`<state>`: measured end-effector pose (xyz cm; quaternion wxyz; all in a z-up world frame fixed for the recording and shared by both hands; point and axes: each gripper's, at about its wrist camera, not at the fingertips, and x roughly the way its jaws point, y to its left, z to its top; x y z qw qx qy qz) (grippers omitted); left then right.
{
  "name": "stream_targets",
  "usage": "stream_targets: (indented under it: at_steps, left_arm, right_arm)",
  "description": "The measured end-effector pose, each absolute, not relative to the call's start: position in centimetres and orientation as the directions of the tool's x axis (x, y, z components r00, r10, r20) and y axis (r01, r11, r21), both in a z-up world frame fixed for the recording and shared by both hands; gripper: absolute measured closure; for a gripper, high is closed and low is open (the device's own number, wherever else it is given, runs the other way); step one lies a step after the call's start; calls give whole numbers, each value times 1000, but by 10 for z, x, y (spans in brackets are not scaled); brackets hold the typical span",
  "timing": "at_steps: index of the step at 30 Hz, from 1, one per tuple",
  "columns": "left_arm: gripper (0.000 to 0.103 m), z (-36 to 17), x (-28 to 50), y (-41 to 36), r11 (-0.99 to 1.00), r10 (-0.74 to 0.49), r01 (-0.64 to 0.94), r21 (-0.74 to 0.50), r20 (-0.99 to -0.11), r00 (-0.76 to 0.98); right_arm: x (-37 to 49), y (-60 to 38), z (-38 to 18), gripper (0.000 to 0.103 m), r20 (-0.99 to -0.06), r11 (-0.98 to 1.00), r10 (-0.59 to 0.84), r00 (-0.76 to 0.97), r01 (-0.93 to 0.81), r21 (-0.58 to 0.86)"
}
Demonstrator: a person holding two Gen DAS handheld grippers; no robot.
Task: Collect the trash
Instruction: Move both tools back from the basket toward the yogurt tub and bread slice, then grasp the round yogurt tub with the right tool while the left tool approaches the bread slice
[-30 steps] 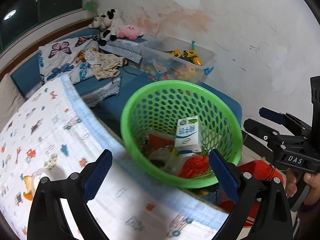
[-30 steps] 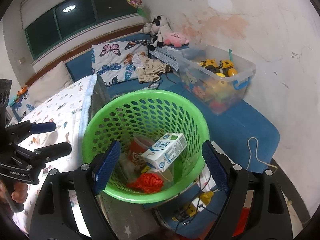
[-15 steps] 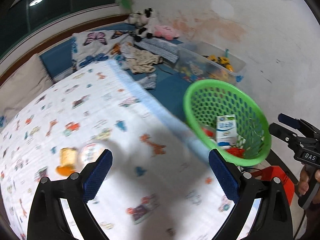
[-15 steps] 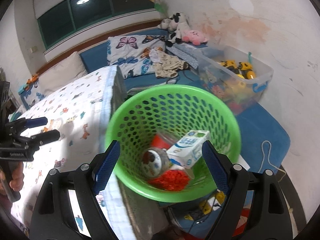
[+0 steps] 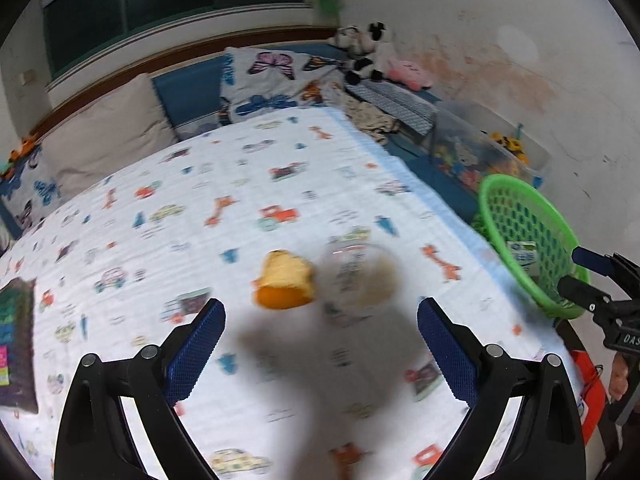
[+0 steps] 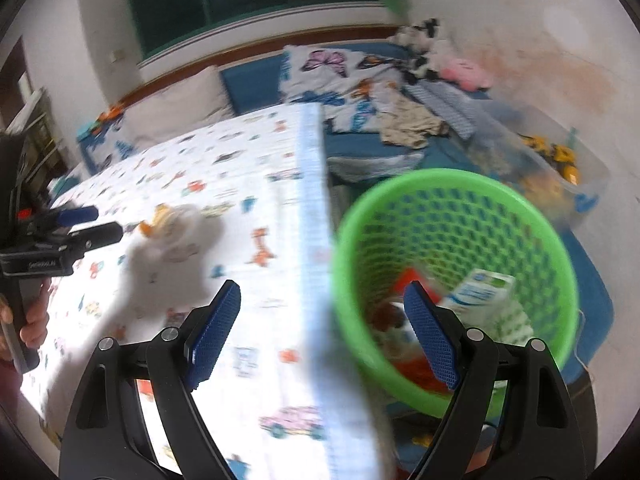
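An orange-and-yellow scrap [image 5: 283, 282] and a clear plastic cup [image 5: 360, 276] lie side by side on the bed's patterned sheet [image 5: 200, 208]. My left gripper [image 5: 318, 344] is open and empty, hovering just short of them. A green mesh basket [image 6: 452, 280] stands beside the bed, holding a milk carton [image 6: 478, 294], red scraps and other trash; it also shows in the left wrist view [image 5: 532, 240]. My right gripper [image 6: 322, 336] is open and empty, over the bed edge next to the basket. The left gripper also shows in the right wrist view [image 6: 86, 224].
A dark packet [image 5: 14, 340] lies on the sheet at the left. Pillows [image 5: 104, 148], clothes [image 6: 408, 124] and plush toys [image 5: 360, 52] lie at the head of the bed. A clear toy bin [image 6: 560, 168] stands by the wall behind the basket.
My left gripper has swung left from over the basket to the bed, now facing the scrap and cup. My right gripper has shifted left, over the bed edge. Both stay open.
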<state>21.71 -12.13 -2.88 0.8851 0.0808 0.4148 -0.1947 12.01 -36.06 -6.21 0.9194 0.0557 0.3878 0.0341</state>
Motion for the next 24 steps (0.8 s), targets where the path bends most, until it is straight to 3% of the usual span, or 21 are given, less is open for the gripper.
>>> stream_targets:
  at_steps: [11, 24]
  left_arm:
    - [9, -35, 224, -61, 945, -211, 327, -5, -772, 599]
    - [9, -50, 228, -31, 954, -191, 300, -8, -786, 588]
  right_arm:
    - [160, -288, -73, 20, -733, 977, 208, 647, -168, 129]
    - [206, -233, -92, 20, -763, 962, 229, 604, -262, 81]
